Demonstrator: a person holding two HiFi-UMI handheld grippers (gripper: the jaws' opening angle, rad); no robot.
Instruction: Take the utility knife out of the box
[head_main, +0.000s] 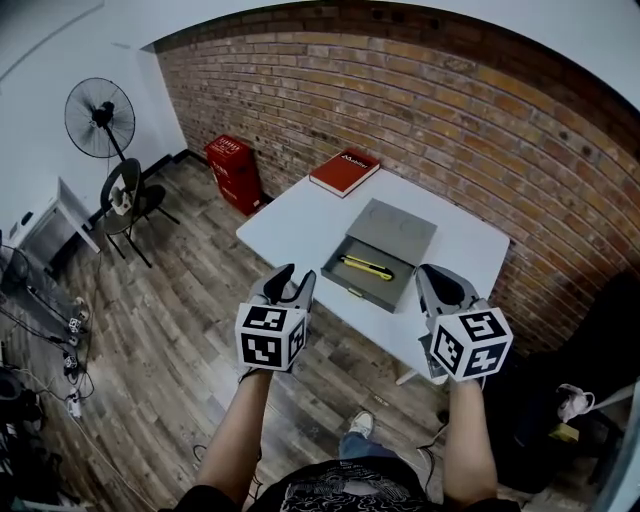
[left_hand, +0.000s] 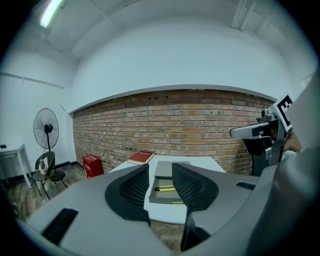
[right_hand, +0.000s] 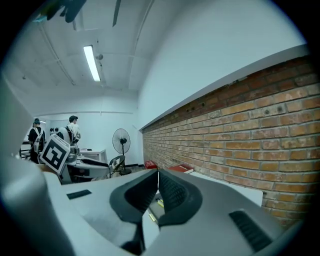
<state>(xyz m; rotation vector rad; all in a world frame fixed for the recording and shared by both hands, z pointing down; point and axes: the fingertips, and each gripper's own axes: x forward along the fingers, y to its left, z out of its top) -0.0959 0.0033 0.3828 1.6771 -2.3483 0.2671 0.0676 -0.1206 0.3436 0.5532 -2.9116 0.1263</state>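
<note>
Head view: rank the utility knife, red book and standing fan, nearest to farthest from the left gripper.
1. Utility knife, in the open box just ahead.
2. Red book, beyond the box, slightly left.
3. Fan, far off at the left.

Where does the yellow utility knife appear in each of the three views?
Head view: the utility knife lies in the open grey box, at the picture's centre.
Left gripper view: low centre, in the same box.
Right gripper view: only a yellow sliver shows, low centre.
Shared landmark: the red book beyond the box.
</note>
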